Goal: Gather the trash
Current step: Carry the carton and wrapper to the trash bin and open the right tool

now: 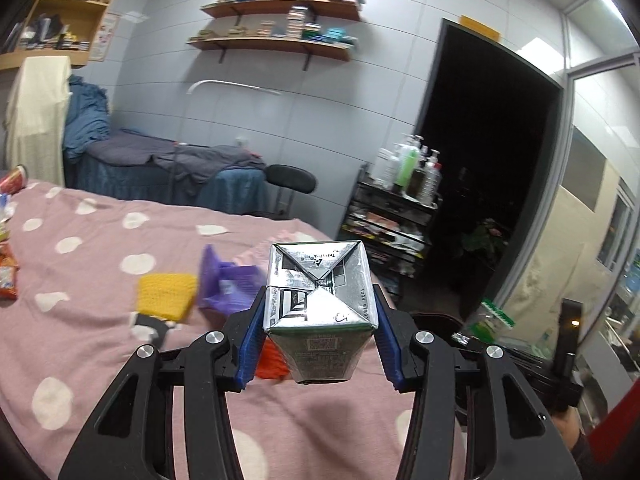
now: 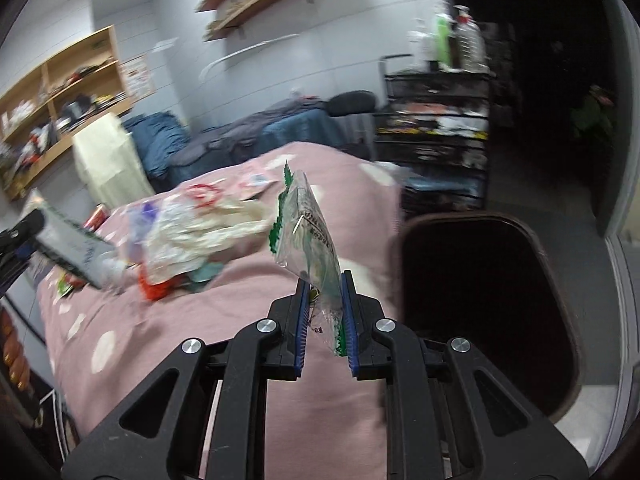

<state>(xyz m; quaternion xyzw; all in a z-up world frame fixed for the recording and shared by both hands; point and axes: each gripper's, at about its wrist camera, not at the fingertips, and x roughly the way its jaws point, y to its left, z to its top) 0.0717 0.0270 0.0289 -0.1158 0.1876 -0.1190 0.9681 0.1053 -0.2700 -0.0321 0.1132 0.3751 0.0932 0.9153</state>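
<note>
My left gripper [image 1: 320, 320] is shut on a silver and green drink carton [image 1: 320, 300], held bottom-forward above the pink dotted bedspread [image 1: 100, 248]. The carton also shows at the left of the right wrist view [image 2: 72, 248]. My right gripper [image 2: 325, 312] is shut on a clear plastic wrapper with green serrated edges [image 2: 308, 228], held upright over the bed's edge. A dark, open trash bin [image 2: 488, 312] stands on the floor just right of the right gripper. The wrapper and right gripper show at the right in the left wrist view [image 1: 492, 316].
Loose trash lies on the bed: a yellow piece [image 1: 166, 294], a purple wrapper [image 1: 226, 284], red snack packets [image 1: 8, 276], a white crumpled bag [image 2: 200, 236]. A black cart with bottles [image 1: 392, 216] and a dark doorway [image 1: 488, 160] are beyond the bed.
</note>
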